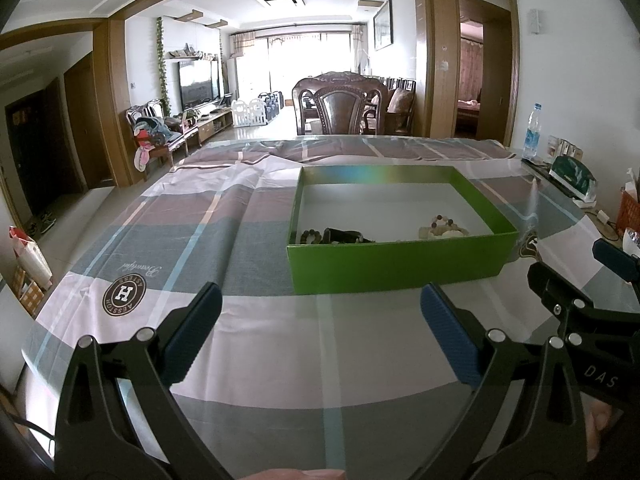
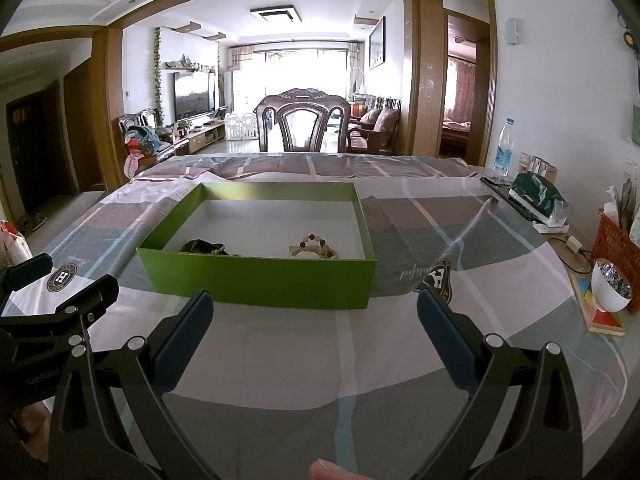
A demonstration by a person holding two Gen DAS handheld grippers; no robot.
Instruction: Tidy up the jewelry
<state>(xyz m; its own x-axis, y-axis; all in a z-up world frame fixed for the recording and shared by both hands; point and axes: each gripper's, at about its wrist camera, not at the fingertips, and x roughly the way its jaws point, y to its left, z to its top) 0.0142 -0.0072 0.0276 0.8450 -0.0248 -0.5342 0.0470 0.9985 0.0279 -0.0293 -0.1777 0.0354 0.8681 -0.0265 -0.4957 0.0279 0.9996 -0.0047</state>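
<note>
Green box (image 1: 394, 266) w/ beads (image 1: 442, 229) ahead of both spread fingers (image 1: 192, 334).

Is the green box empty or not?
Not empty. The box is open, without lid, and holds dark beads and a light bracelet near its front wall.

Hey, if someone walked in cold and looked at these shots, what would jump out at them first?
The bright green box in the middle of the checked tablecloth, with a dark bracelet lying left and a pale beaded bracelet right inside it. Then the open left gripper and right gripper, both empty, in front of it.
</note>
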